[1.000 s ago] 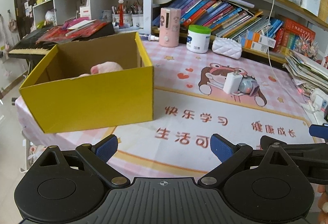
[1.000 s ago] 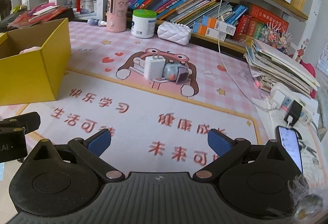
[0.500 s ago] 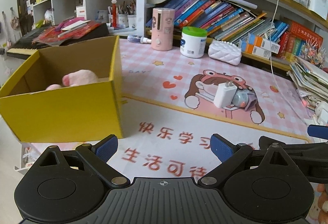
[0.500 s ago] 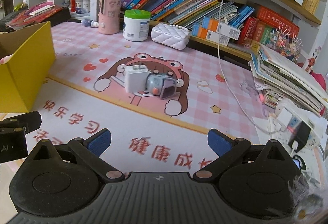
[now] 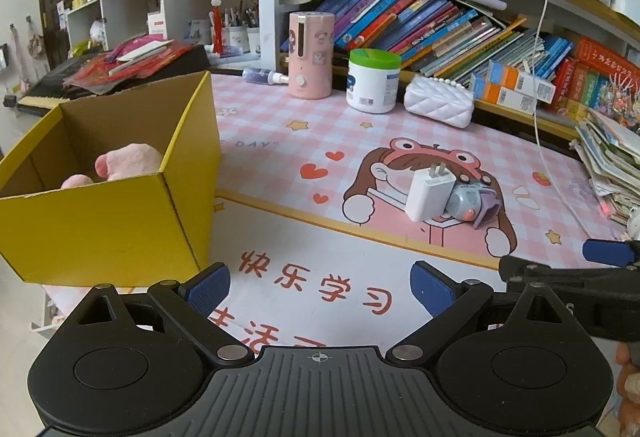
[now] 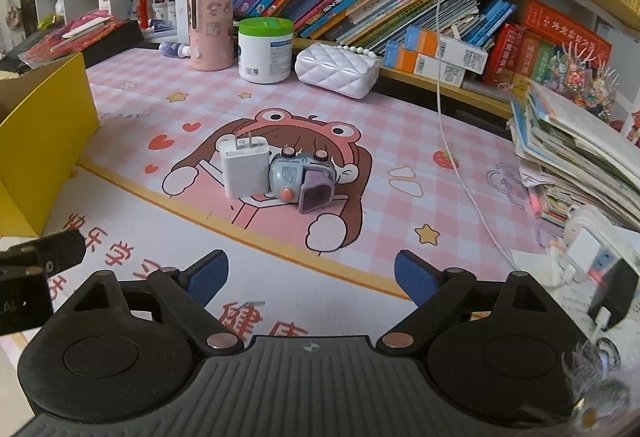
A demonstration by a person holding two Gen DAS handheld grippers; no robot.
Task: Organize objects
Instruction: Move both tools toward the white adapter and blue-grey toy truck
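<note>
A white charger plug point(image 6: 244, 170) leans against a small blue toy camera point(image 6: 302, 177) on the pink cartoon mat point(image 6: 400, 141); both also show in the left wrist view, the charger point(image 5: 429, 194) and the toy camera point(image 5: 472, 201). A yellow cardboard box point(image 5: 100, 225) at the left holds a pink plush toy point(image 5: 128, 163). My left gripper point(image 5: 320, 287) is open and empty, near the box's front corner. My right gripper point(image 6: 310, 277) is open and empty, a short way in front of the charger and camera.
A pink dispenser point(image 6: 211, 27), a green-lidded white tub point(image 6: 265, 49) and a white quilted purse point(image 6: 338, 69) stand at the back before shelves of books. A stack of magazines point(image 6: 580, 157), a hanging white cable point(image 6: 448, 85) and chargers lie at the right.
Both grippers have moved forward and to the right, toward the charger and toy camera. The yellow box has slid toward the left of both views. Both stay open.
</note>
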